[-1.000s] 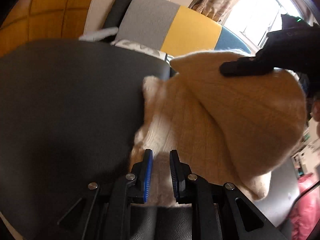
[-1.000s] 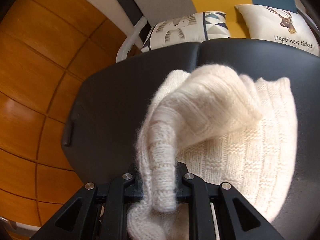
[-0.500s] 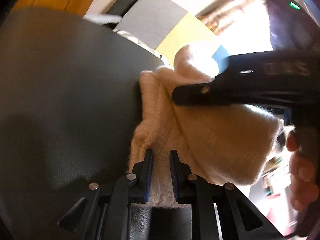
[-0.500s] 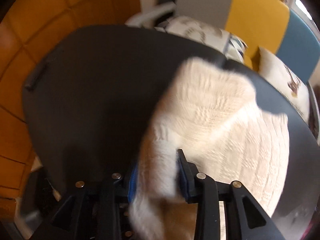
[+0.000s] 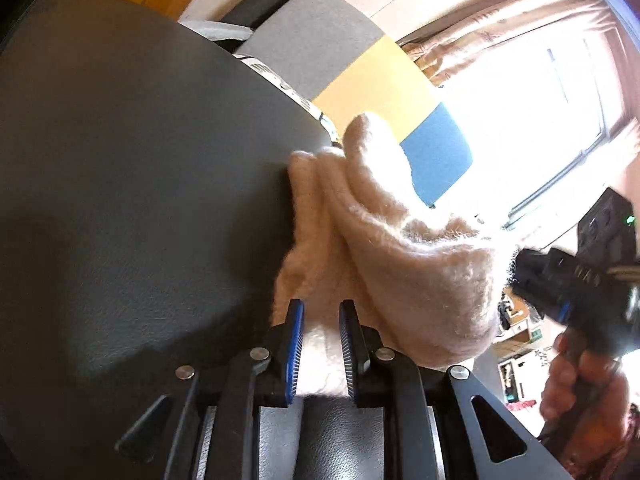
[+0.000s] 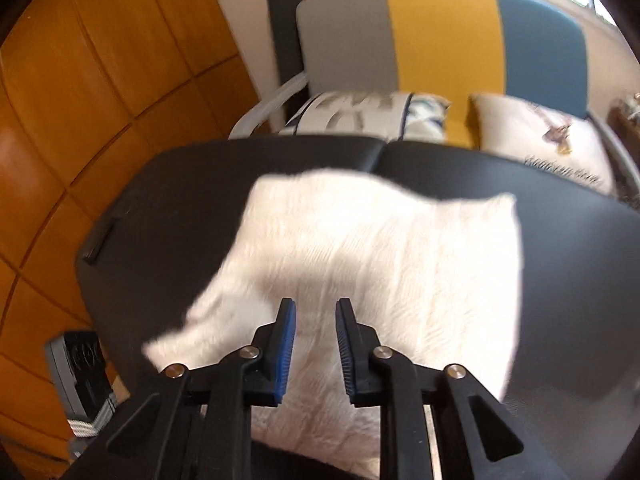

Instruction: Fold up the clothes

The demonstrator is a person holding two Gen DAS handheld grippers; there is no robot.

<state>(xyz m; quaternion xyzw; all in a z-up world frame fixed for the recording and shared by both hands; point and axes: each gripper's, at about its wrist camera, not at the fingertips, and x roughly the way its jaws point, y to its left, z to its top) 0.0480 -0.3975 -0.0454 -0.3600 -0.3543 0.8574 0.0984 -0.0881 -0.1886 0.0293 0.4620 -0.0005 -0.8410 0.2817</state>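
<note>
Black table bears cream sweater; left gripper low, jaws parted astride hem; right gripper raised, released.

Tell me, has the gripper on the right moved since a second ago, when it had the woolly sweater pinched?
Yes. The right gripper has let go and pulled back: its fingers are empty, and the sweater lies spread out flatter on the black table.
</note>
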